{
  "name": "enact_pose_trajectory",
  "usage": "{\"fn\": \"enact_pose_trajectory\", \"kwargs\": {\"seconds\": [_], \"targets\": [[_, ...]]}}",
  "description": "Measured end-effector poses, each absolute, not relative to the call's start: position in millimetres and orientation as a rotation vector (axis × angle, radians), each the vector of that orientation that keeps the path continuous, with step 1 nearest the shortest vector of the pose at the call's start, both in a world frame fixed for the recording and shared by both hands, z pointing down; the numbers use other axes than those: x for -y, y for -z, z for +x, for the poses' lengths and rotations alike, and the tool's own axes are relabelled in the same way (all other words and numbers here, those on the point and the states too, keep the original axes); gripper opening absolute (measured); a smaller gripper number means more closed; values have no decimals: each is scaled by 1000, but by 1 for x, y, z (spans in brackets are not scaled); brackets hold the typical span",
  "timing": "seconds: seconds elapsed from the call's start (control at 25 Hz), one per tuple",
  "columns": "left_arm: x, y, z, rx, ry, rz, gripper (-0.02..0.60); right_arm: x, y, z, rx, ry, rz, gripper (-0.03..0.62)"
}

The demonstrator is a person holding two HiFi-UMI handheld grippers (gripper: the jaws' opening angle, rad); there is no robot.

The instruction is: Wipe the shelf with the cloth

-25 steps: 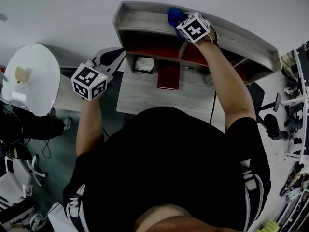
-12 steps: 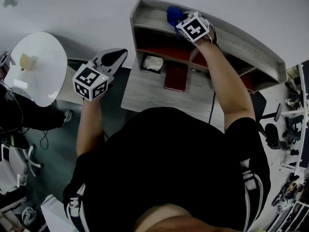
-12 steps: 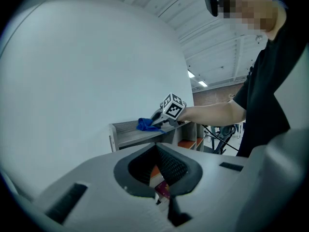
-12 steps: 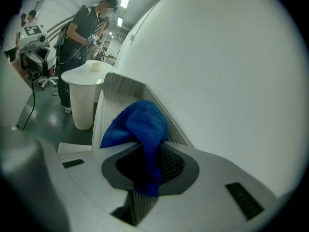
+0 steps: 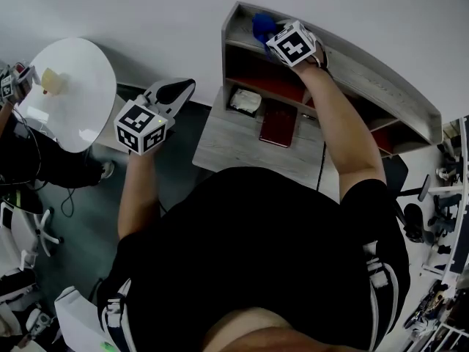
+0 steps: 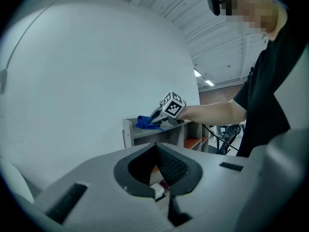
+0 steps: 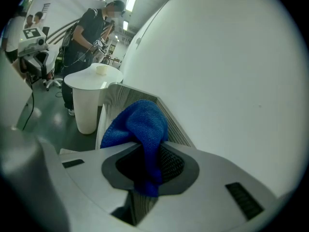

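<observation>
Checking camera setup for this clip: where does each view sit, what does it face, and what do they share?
Head view: on the head, steeply down at the shelf unit; torso, arms, left gripper, right gripper.
Left gripper view: on the left gripper, facing the shelf unit; own shut jaws, right forearm.
Right gripper view: on the right gripper, along the shelf unit's top; jaws clamp the blue cloth.
Shared: the blue cloth, in all three.

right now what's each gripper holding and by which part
Right gripper pinches the blue cloth by a bunched fold; left gripper holds nothing.
</observation>
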State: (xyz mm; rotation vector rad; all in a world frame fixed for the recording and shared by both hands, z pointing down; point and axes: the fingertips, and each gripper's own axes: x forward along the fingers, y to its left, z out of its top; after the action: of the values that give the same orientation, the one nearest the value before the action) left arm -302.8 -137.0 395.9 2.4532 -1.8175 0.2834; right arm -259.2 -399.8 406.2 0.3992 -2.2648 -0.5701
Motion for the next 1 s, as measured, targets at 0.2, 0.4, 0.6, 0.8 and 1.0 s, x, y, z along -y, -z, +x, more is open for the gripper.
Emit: {"fn": "enact_pose_trajectory", "kwargs": {"seconds": [0.2,0.4,0.6,0.8,1.0], "targets": [[123,-395,-313,1843,-284,2435,17,389,-406,-281,2281,573,376,67],[114,-398,-323,1862,-280,2409,17,382,-404,-295,2278,593,361,67],[110,-399,-332,1868,-280,2403,17,378,-403,-302,2278,600,359,67],[107,-402,-332,1855,-288,2404,17,375,-402,-301,2284,602,364,67],[111,-404,-333,1845,-293,2413,17,378,-403,-301,2289,595,370,66]]}}
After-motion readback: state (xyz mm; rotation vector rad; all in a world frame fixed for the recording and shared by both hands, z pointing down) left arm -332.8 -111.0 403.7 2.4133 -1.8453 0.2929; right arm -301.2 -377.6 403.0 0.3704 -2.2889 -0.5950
